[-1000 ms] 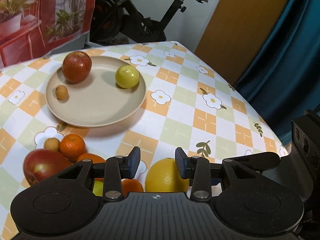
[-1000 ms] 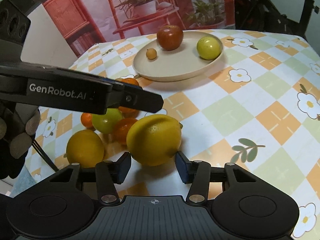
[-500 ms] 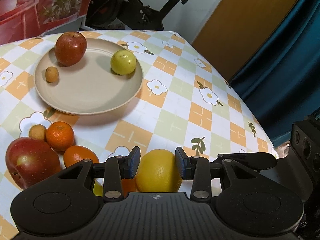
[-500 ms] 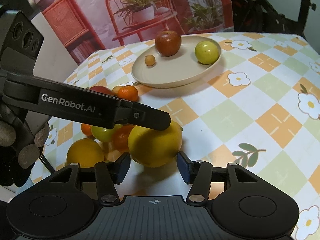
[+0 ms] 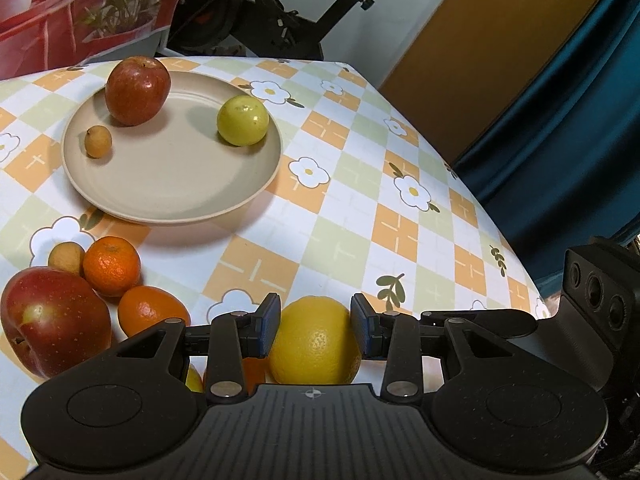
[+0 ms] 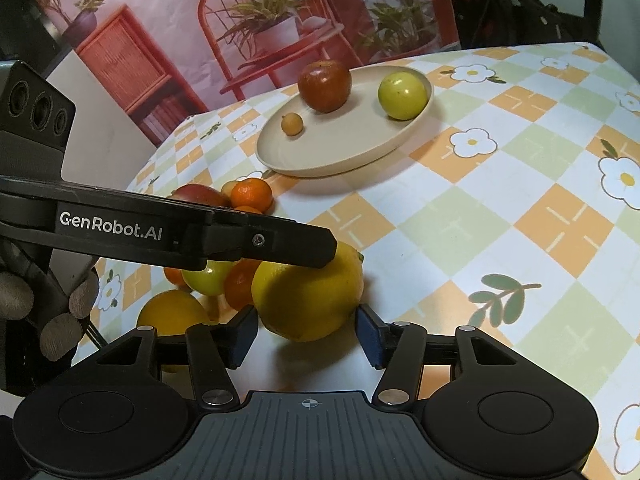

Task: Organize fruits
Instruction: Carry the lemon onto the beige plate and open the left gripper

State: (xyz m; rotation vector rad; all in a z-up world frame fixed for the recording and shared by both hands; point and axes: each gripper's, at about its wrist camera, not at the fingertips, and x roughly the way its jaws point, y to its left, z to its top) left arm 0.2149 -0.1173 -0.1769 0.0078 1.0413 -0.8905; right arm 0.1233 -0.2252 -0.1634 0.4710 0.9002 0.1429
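A big yellow lemon [image 5: 316, 340] lies on the checked tablecloth beside a pile of fruit. My left gripper [image 5: 315, 330] hovers over it, open narrowly, with the lemon showing behind its pads; in the right wrist view one of its fingers [image 6: 304, 246] crosses the lemon's [image 6: 308, 300] top. My right gripper [image 6: 306, 338] is open, its tips on either side of the lemon's near end, pads not pressing. The beige plate [image 5: 168, 208] holds a red apple [image 5: 138, 90], a yellow-green fruit [image 5: 242, 120] and a small tan fruit [image 5: 98, 142].
The pile holds a red apple [image 5: 52, 324], two tangerines [image 5: 112, 266], a small tan fruit [image 5: 66, 258], an orange [image 6: 172, 316] and a green-yellow fruit [image 6: 208, 280]. A person's gloved hand [image 6: 56, 312] grips the left tool. The table edge [image 5: 500, 232] drops off at the right.
My left gripper has swung over the lemon, which now shows between its fingers. My right gripper's jaws have widened a little around the lemon's near end.
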